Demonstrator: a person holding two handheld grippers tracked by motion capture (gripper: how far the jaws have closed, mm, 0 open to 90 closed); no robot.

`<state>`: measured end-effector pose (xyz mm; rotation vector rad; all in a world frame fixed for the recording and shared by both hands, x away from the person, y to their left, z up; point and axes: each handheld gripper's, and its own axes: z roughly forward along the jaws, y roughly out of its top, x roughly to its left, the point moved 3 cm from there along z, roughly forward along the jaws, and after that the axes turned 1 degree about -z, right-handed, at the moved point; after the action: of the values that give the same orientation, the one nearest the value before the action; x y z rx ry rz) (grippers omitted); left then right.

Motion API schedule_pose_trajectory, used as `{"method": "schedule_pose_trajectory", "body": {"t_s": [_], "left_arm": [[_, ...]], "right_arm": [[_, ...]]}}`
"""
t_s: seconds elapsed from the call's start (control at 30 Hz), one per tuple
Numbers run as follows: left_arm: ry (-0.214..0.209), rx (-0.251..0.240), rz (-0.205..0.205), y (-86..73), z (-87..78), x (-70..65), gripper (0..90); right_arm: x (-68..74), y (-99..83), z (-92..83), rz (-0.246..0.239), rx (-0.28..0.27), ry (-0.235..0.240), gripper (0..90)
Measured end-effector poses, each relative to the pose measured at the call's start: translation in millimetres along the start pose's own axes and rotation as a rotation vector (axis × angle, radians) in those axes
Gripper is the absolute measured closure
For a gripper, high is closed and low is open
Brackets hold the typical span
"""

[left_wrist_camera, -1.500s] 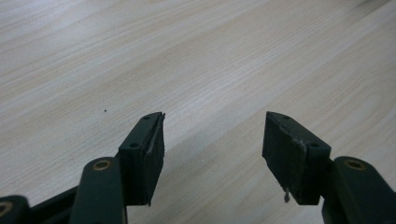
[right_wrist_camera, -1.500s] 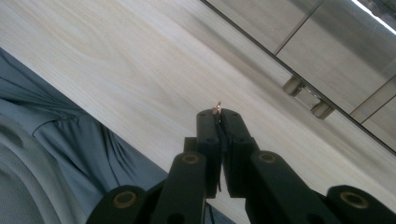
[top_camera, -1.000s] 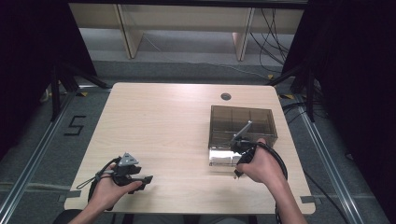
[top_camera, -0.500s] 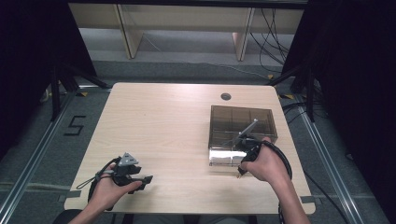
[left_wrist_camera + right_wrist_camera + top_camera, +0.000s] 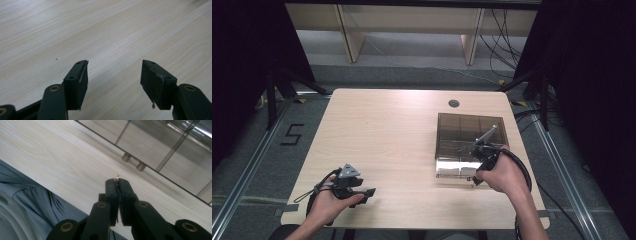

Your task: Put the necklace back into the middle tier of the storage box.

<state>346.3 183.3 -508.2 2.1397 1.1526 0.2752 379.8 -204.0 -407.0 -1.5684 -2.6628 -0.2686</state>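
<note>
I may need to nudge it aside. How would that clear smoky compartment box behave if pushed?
The box looks like thin, rigid plastic, so probably light and apt to slide on the smooth wooden table. Low and wide, it seems unlikely to tip.

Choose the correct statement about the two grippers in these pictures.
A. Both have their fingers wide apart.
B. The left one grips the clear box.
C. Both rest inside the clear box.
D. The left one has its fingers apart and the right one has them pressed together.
D: in the left gripper view the left gripper has a wide gap over bare table; in the right gripper view the right gripper has its fingers together, near the compartment box.
</note>
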Motion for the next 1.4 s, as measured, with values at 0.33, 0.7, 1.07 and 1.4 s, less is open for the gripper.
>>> {"method": "schedule_pose_trajectory", "body": {"t_s": [0.33,0.7,1.07,1.4], "left_arm": [[0.0,-0.002,-0.002,0.1,0.3,-0.1,38.4],[0.0,-0.002,-0.004,0.1,0.6,-0.2,38.4],[0.0,-0.001,-0.004,0.1,0.6,-0.1,38.4],[0.001,-0.002,-0.002,0.2,0.1,0.3,38.4]], "right_arm": [[-7.0,-2.4,-2.7,0.027,-0.007,-0.007,87.4],[-15.1,-5.7,-8.4,0.06,-0.005,-0.01,87.4],[-23.3,-10.1,-14.5,0.097,-0.033,-0.008,87.4],[-32.6,-14.0,-18.0,0.114,-0.029,-0.027,87.4]]}}
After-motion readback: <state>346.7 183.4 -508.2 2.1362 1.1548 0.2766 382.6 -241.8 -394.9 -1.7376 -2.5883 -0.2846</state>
